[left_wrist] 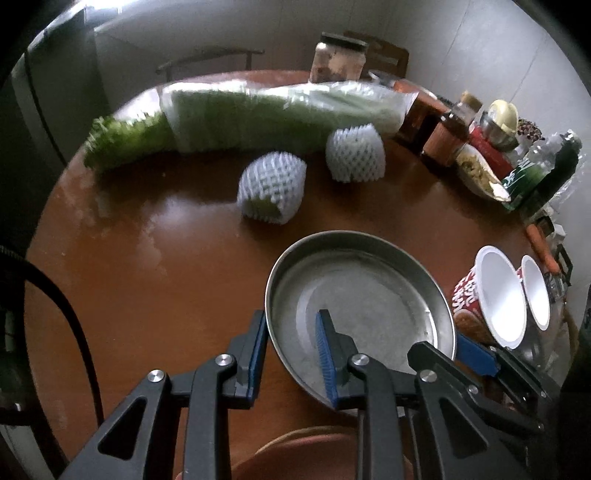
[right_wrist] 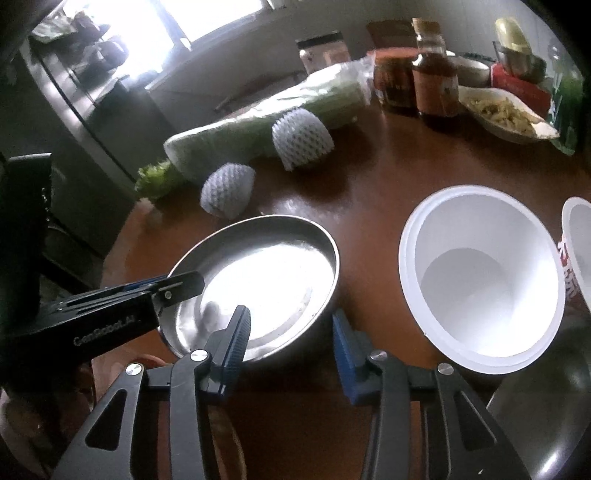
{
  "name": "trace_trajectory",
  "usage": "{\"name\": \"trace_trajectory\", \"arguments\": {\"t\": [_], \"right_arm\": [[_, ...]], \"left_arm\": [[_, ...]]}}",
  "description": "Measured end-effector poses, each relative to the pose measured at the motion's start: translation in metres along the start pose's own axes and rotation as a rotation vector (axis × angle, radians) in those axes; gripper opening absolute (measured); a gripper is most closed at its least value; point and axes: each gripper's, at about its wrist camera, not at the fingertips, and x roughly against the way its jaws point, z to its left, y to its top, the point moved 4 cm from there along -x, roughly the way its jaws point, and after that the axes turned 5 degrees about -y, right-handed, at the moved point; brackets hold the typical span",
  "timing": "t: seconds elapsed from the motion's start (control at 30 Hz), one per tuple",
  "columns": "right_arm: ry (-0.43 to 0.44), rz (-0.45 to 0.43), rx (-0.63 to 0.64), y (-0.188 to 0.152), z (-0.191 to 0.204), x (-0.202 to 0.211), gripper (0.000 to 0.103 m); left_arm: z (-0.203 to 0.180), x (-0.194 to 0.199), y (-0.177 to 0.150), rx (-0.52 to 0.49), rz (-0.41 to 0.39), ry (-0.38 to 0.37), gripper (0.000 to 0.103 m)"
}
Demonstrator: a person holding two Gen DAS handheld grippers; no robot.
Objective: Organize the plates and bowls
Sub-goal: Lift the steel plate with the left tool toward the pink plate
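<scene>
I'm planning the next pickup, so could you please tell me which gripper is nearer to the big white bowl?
Right. The right gripper straddles the metal plate's rim on the side facing the white bowl; the left gripper grips the plate's opposite rim, farther from the bowl.

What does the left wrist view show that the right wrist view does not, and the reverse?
Only the left wrist view: what looks like a carrot at the far right, and a black cable on the left.

Only the right wrist view: a bright window, the left gripper seen side-on, clamped on the metal plate, and both fingers of the right gripper straddling its near rim without pressing.

Both: the metal plate, two foam-netted fruits, bagged greens, a white bowl and a lidded jar.
</scene>
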Motion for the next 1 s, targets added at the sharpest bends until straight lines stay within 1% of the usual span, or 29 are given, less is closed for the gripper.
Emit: {"name": "trace_trajectory", "arguments": {"t": [0.23, 0.47, 0.63, 1.0], "right_arm": [[0.009, -0.062, 0.033, 0.005, 0.012, 0.019, 0.044], [0.023, -0.126, 0.081, 0.005, 0.026, 0.045, 0.044], [0.042, -0.150, 0.111, -0.003, 0.037, 0.060, 0.044], [0.078, -0.185, 0.169, -0.029, 0.058, 0.087, 0.044]], "left_arm": [[-0.004, 0.025, -0.001, -0.002, -0.053, 0.010, 0.027], [-0.003, 0.054, -0.010, 0.005, -0.111, 0.021, 0.027], [-0.001, 0.074, -0.023, 0.015, -0.148, 0.025, 0.027], [0.005, 0.107, -0.057, 0.038, -0.197, 0.042, 0.027]]}}
